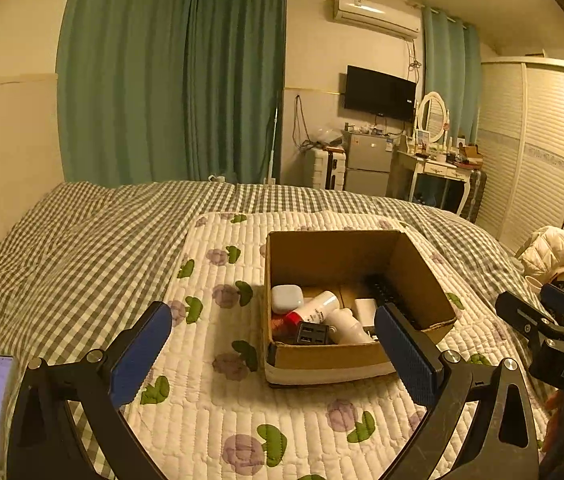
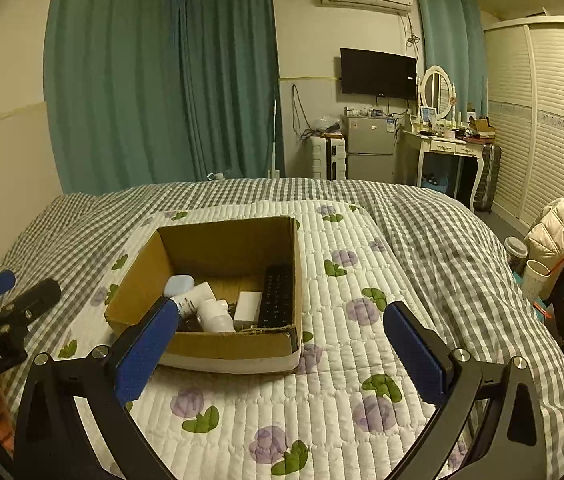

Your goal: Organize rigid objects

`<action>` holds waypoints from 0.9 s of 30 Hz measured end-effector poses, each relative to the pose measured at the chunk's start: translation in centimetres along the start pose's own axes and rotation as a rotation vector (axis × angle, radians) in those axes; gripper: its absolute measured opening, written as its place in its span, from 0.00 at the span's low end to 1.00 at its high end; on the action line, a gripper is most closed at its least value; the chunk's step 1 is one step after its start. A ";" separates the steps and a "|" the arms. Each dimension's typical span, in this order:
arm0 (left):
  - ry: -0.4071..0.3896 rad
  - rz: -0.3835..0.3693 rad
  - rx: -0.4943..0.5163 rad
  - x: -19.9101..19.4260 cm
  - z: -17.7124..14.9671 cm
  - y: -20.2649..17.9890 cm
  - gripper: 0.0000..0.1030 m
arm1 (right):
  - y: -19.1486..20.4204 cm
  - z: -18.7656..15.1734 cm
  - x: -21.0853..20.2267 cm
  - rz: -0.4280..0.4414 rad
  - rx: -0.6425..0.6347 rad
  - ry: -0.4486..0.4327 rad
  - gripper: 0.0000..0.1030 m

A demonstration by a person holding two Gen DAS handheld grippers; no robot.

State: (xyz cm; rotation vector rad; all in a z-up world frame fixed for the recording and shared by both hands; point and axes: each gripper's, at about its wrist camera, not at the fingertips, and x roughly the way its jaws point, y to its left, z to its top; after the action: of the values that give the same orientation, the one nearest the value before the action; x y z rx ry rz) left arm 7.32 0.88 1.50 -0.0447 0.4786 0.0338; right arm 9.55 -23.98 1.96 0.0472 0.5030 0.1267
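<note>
Left gripper [image 1: 273, 322] fingers spread wide, empty, low in frame, framing the near wall of cardboard box [image 1: 322, 356]. Right gripper [image 2: 281, 320] fingers likewise spread, empty, box [image 2: 222, 346] at centre-left. Inside box: white case [image 1: 287, 298], red-capped tube [image 1: 314, 309], white bottle [image 1: 346, 326], black charger [image 1: 312, 334], black remote [image 2: 278, 296]. Box on floral quilted mat [image 1: 218, 400], over checked bed [image 1: 62, 248].

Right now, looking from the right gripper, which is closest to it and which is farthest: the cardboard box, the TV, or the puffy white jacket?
1. Box: just ahead-left on the quilt, by the left finger.
2. Jacket: off to the right, beside the bed.
3. TV: on the far wall.
</note>
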 end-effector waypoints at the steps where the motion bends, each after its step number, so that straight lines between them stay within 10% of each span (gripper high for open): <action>1: 0.001 0.001 -0.002 0.0 0.0 0.1 1.00 | 0.0 0.0 0.0 0.000 0.000 0.001 1.00; 27: 0.024 -0.003 0.038 0.6 -0.4 -0.8 1.00 | 0.0 -0.5 0.6 0.002 0.016 0.016 1.00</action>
State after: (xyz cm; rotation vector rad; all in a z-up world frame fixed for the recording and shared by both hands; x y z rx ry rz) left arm 7.68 0.05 0.89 -0.0085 0.5027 0.0216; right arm 9.89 -23.83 1.26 0.0620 0.5202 0.1253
